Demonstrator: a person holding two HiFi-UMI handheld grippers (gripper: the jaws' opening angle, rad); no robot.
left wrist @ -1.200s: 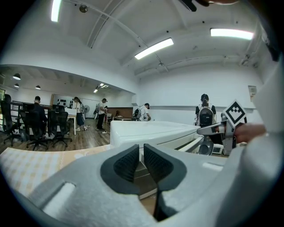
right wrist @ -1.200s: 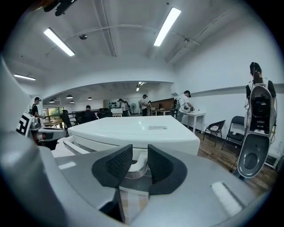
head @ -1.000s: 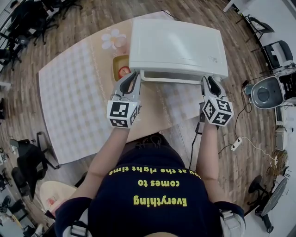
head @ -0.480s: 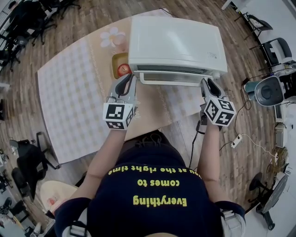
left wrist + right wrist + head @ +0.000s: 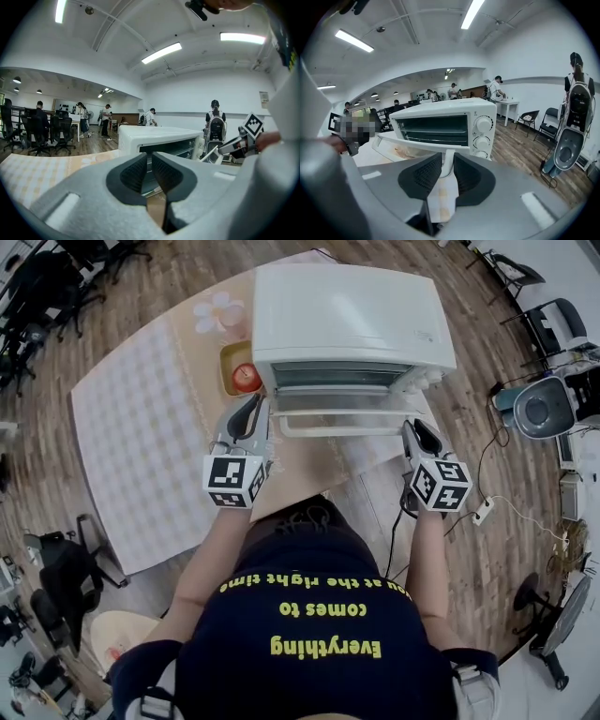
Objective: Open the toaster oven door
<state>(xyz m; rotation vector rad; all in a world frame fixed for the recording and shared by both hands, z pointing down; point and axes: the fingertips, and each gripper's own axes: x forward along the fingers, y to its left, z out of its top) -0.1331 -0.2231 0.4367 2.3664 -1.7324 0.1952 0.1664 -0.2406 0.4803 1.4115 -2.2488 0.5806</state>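
The glass door (image 5: 342,413) of the white toaster oven (image 5: 352,315), at upper centre of the head view on the checked table (image 5: 141,427), has swung down from shut to nearly flat, so the opening looks almost done. The right claw (image 5: 414,427) is closing on the white door handle (image 5: 446,161). The left claw (image 5: 252,407), nearly together and empty, sits beside the door's left corner.
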